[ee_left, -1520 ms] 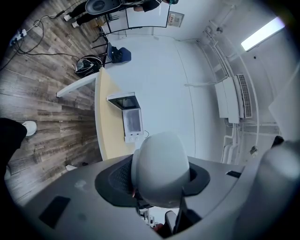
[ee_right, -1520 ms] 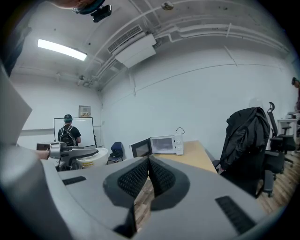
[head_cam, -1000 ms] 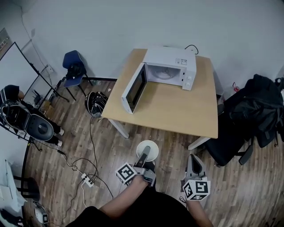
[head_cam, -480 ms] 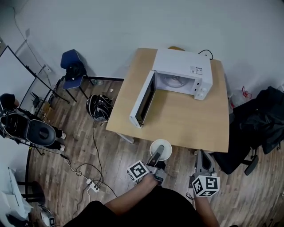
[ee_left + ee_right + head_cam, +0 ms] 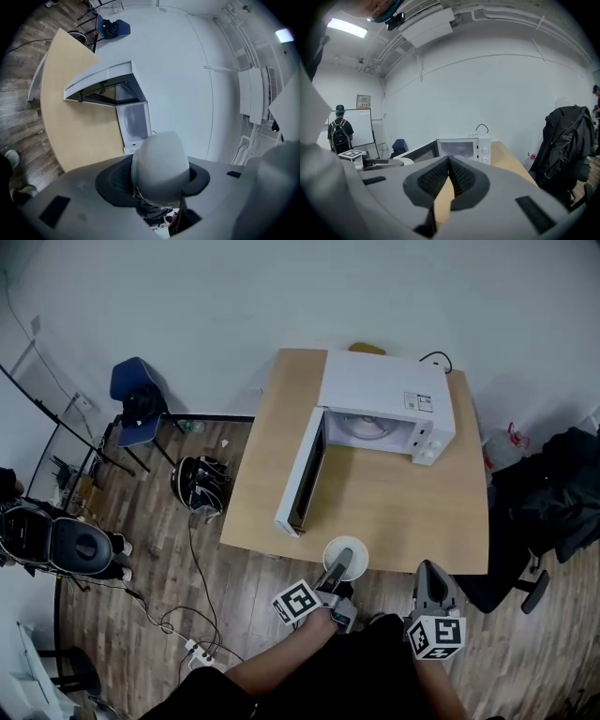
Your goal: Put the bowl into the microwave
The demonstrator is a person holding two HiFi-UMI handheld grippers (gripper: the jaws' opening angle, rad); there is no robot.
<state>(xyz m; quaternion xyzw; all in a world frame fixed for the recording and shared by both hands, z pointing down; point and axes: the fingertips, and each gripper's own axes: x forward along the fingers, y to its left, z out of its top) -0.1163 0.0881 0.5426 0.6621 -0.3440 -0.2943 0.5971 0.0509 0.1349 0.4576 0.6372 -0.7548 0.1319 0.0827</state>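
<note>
Bowl [image 5: 355, 548] was white. Microwave [image 5: 386, 388] white too, door glass dark. Table [image 5: 412, 512] pale yellow-brown wood. Floor [image 5: 159, 549] brown planks. Chair [image 5: 131, 395] blue. Wall [image 5: 234, 296] white. Coat [image 5: 562, 493] black. Left gripper [image 5: 342, 561] and right gripper [image 5: 428, 570] were grey, pads [image 5: 433, 180] black. Cubes [image 5: 298, 602] had black and white squares.

bowl [image 5: 350, 547]: white, round, upright, seen empty; gripped at its rim by the left gripper [image 5: 339, 565], held at the near edge of the table [image 5: 375, 493]
microwave [image 5: 384, 390]: white, set at the table's far side; door swung wide open, turntable shown inside
</note>
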